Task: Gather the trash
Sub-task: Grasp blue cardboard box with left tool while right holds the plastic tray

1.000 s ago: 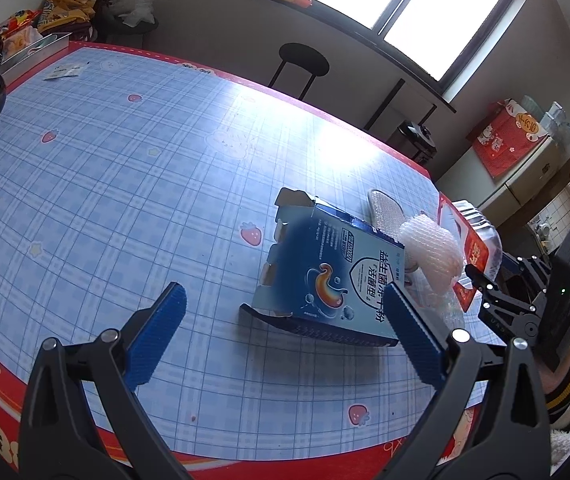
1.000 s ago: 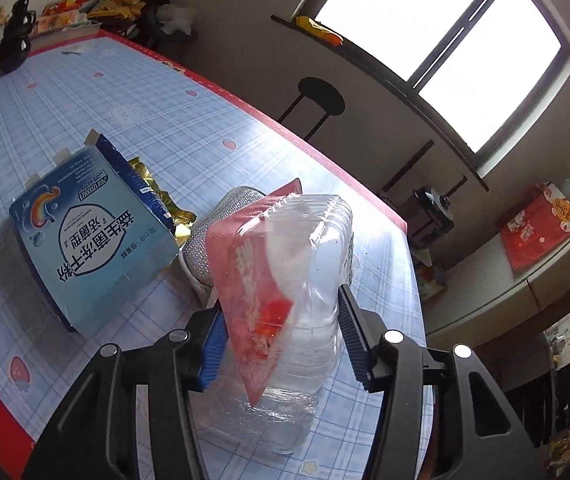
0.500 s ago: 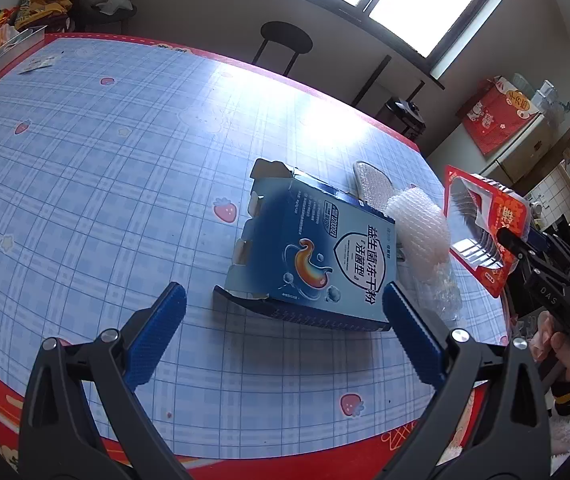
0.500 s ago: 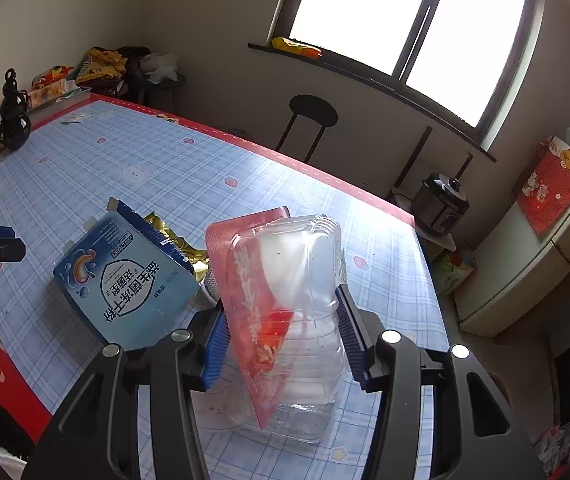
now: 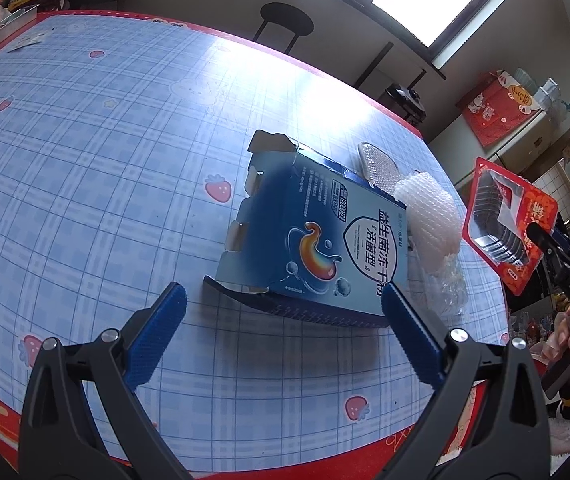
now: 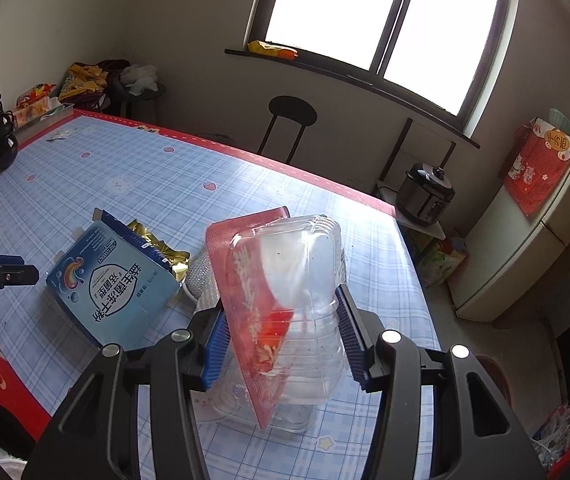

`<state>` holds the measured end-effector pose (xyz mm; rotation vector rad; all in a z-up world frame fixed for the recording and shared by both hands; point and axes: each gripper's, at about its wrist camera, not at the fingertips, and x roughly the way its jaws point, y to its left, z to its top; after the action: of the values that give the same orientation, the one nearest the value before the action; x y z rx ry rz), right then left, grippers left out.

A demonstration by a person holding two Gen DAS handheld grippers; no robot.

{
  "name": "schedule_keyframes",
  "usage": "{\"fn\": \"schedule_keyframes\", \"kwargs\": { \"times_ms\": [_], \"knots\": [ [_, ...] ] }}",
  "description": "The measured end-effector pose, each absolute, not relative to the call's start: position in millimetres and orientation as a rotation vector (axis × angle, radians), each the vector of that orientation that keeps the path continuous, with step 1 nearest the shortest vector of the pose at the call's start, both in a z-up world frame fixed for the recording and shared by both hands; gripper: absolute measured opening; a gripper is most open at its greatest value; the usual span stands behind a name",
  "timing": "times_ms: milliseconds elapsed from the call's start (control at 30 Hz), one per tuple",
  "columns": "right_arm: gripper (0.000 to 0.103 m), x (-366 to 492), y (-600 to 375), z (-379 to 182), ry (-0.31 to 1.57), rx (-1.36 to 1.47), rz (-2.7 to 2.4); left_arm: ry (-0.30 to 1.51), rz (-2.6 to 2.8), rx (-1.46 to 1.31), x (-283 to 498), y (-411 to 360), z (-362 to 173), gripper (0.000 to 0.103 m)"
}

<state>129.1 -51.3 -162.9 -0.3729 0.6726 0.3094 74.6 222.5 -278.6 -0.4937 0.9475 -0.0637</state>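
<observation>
- Blue-checked, red-bordered worktop (image 5: 85, 128) beneath a bright window.
- Your right tongs (image 6: 283, 330), clenched on the clear plastic clamshell tray with its red card label (image 6: 285, 300), have lifted it clear of the worktop since a second ago: one item collected.
- Your left tongs (image 5: 283, 312), released, have sunk toward the flattened blue cardboard box (image 5: 317, 240), which lies beside white bubble wrap (image 5: 429, 224).

In the left wrist view the carton (image 5: 317, 236) lies on the desk (image 5: 85, 152) at the centre of the frame; the bubble wrap (image 5: 429, 220) touches its right side; the mesh pad (image 5: 377, 164) lies behind both; the stool (image 5: 287, 24) stands beyond the far desk edge, at the upper middle; the plastic tray (image 5: 505, 220) is at the right edge, above the desk, between the jaws of the right gripper (image 6: 281, 340); the left gripper (image 5: 283, 328) is at the lower middle, before the carton.
</observation>
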Motion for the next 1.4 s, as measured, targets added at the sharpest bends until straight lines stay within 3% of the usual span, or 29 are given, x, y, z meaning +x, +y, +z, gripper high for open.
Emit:
{"fn": "schedule_keyframes", "kwargs": {
  "times_ms": [533,1233,1400],
  "knots": [
    [0.049,135,-60,-168,0.696,-0.355,0.285,1.000,-0.246,-0.629,158,264,-303,0.091],
    [0.050,140,-58,-179,0.719,-0.365,0.286,1.073,-0.400,-0.538,199,216,-316,0.092],
    [0.050,140,-59,-178,0.723,-0.365,0.283,1.070,-0.414,-0.500,200,206,-318,0.096]
  ]
}}
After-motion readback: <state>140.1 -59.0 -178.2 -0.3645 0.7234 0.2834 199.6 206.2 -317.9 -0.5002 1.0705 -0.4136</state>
